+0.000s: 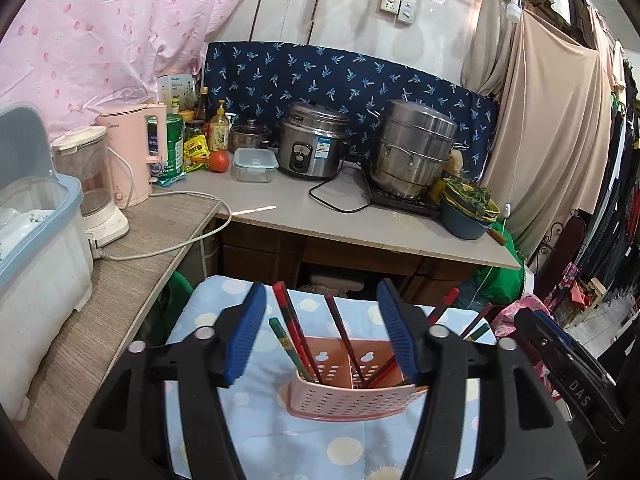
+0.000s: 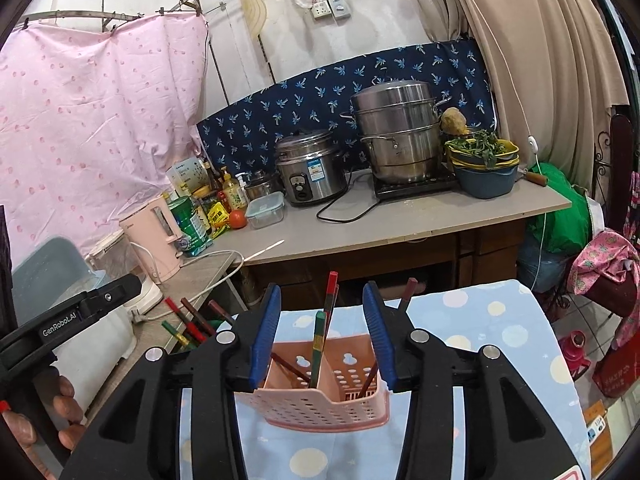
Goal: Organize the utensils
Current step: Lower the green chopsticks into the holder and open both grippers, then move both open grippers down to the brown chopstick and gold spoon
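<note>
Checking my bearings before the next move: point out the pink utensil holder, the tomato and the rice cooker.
pink utensil holder [image 1: 352, 394], left wrist view, on its perforated front wall.
tomato [image 1: 219, 161], left wrist view, on its red skin.
rice cooker [image 2: 310, 174], right wrist view, on its steel body.

left gripper [image 1: 322, 326] jaws apart; right gripper [image 2: 322, 330] jaws apart, both empty.

I see a surface covered in light blue cloth with pale polka dots [image 1: 208, 320]; a pink perforated plastic utensil holder [image 1: 348, 400] sits directly on it, holding red and green chopsticks [image 1: 296, 332]. Behind it runs a grey countertop [image 1: 280, 216] carrying a steel rice cooker [image 1: 312, 140], a stacked steel steamer pot [image 1: 416, 148], a clear lidded container [image 1: 255, 165] and a red tomato [image 1: 219, 161]. A pink electric kettle [image 1: 134, 154] stands on the wood-grain side counter [image 1: 120, 280].
</note>
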`<state>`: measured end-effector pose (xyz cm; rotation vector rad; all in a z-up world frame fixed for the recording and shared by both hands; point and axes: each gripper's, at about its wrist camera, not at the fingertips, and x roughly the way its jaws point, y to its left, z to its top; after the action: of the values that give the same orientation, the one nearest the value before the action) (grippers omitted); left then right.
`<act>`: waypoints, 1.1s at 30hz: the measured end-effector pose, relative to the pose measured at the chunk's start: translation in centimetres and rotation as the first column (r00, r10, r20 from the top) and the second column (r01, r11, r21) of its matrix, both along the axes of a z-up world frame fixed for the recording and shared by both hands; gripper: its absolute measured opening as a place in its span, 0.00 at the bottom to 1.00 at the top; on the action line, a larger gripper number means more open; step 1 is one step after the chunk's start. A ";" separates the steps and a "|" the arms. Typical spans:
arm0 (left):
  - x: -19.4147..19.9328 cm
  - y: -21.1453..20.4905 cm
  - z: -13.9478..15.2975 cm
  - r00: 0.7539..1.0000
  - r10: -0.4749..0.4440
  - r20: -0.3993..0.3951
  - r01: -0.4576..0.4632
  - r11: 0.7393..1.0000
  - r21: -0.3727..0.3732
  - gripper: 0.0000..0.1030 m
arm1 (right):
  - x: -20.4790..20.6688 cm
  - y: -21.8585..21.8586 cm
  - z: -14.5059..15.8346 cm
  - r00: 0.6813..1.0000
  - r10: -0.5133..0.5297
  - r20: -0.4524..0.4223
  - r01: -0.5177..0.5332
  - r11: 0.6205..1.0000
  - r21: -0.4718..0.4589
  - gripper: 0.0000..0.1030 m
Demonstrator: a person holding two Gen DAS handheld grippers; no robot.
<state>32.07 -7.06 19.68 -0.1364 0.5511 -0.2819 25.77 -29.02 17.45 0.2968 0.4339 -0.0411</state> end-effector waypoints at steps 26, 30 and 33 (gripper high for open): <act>-9.5 -0.9 0.1 0.999 0.029 0.044 -0.036 0.983 0.178 0.71 | -9.7 2.8 -0.8 0.998 0.062 -0.025 -0.062 0.998 0.014 0.41; -10.8 -0.7 -1.1 0.999 0.026 0.021 -0.029 0.981 0.191 0.71 | -11.4 3.4 -1.8 0.997 0.061 -0.043 -0.060 0.998 0.013 0.41; -11.7 -0.6 -2.0 1.000 0.026 0.005 -0.026 0.979 0.202 0.71 | -12.5 3.6 -2.5 0.997 0.061 -0.050 -0.060 0.998 0.022 0.41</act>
<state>20.42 -7.64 17.73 0.0539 0.5722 -0.1992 13.22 -25.39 14.91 0.3031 0.4935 0.0155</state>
